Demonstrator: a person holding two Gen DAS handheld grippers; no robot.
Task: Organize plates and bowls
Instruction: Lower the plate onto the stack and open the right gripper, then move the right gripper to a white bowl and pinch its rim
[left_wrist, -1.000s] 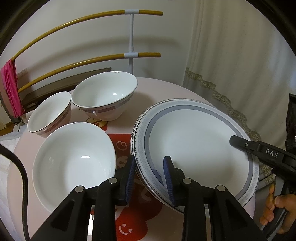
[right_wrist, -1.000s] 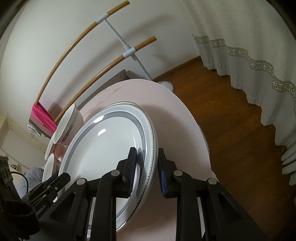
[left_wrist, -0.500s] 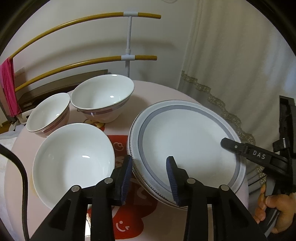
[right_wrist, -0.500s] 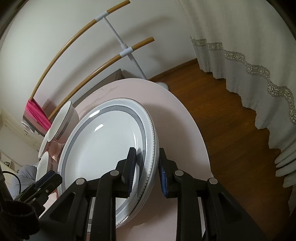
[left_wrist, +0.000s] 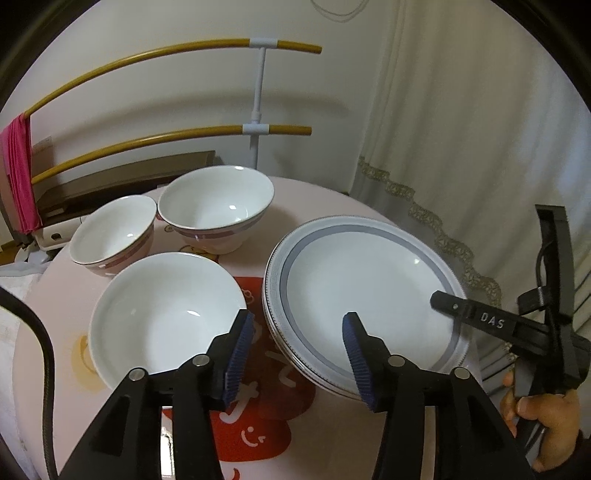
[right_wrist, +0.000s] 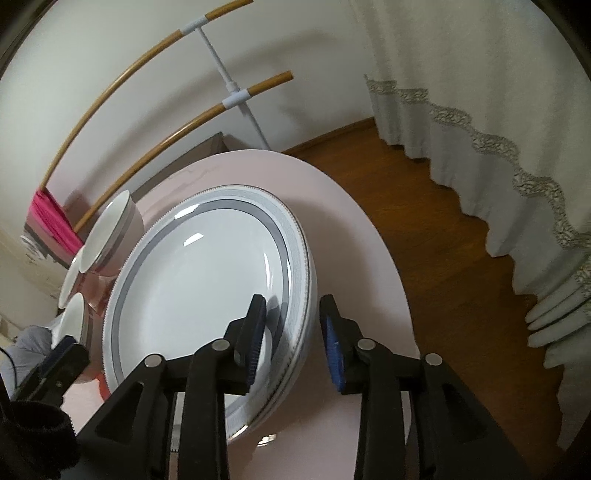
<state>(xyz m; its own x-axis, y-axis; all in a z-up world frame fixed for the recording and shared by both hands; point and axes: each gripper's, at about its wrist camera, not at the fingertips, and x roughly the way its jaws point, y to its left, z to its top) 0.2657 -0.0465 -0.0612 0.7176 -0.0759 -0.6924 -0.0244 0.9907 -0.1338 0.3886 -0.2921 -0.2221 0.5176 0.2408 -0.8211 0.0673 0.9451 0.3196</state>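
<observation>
A stack of grey-rimmed white plates (left_wrist: 369, 291) (right_wrist: 199, 288) lies flat on the right half of the round pink table (left_wrist: 317, 199). My left gripper (left_wrist: 297, 354) straddles the stack's near-left rim; its jaws are opening and the blue pads stand clear of the rim. My right gripper (right_wrist: 293, 339) straddles the opposite rim, jaws also opening, with a gap on both sides. One finger (left_wrist: 480, 321) of the right gripper reaches over the stack in the left wrist view. Three white bowls sit on the left: a near wide bowl (left_wrist: 162, 314), a small bowl (left_wrist: 114, 232) and a far bowl (left_wrist: 218, 210).
A rack with curved yellow bars (left_wrist: 177, 136) and a pink cloth (left_wrist: 16, 166) stands behind the table. A lace-edged curtain (right_wrist: 480, 110) hangs at the right over the wooden floor (right_wrist: 424, 240). The table edge (right_wrist: 391, 266) runs close beside the plates.
Both grippers have widened their jaws and let go of the plate rim. The top plate has sunk from a tilt to lie flat on the stack. Both grippers have drawn back slightly.
</observation>
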